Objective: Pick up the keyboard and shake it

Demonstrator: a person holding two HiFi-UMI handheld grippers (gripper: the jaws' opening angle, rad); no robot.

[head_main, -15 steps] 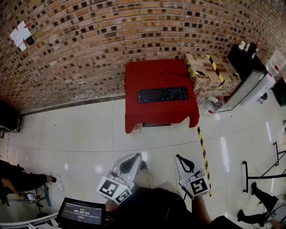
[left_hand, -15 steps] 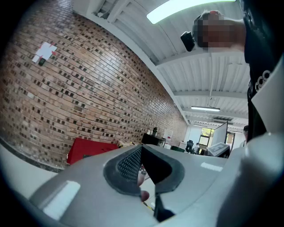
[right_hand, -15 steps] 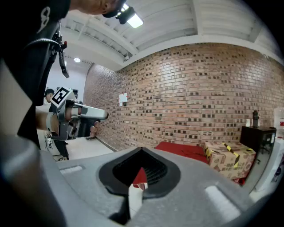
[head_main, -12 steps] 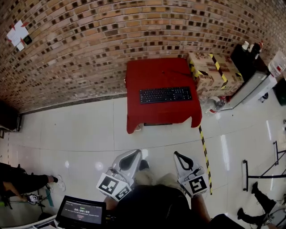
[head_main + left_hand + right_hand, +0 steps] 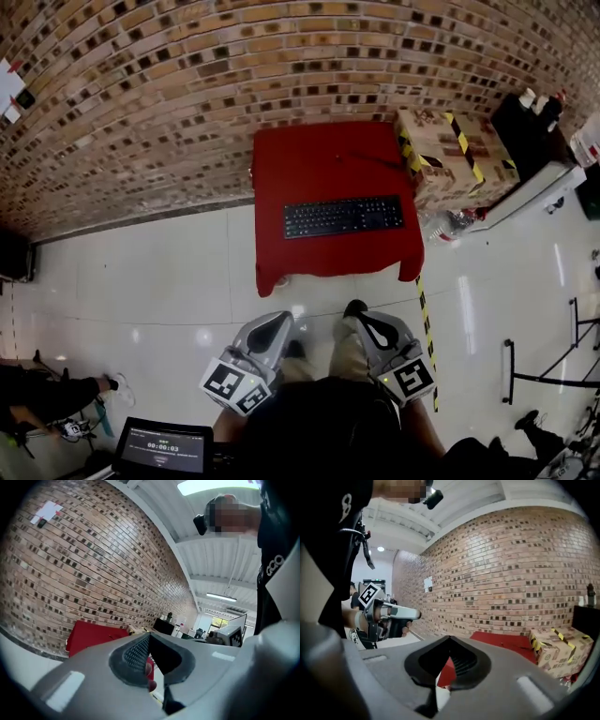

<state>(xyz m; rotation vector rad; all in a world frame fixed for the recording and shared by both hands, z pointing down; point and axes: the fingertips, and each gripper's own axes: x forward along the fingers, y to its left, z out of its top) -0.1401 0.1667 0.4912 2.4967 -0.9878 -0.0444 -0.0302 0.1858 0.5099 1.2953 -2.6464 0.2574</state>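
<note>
Well ahead of left gripper point(image 5: 278, 322) and right gripper point(image 5: 364, 323) lies the keyboard point(image 5: 343, 216).

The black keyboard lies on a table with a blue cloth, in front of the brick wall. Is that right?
Not quite. The head view shows that the table cloth is red, not blue. The black keyboard does lie on it, in front of the brick wall.

Bright, even light, with glare spots on the floor point(image 5: 150, 281) before the red table point(image 5: 319, 164). The brick wall point(image 5: 187, 94) behind it bows
</note>
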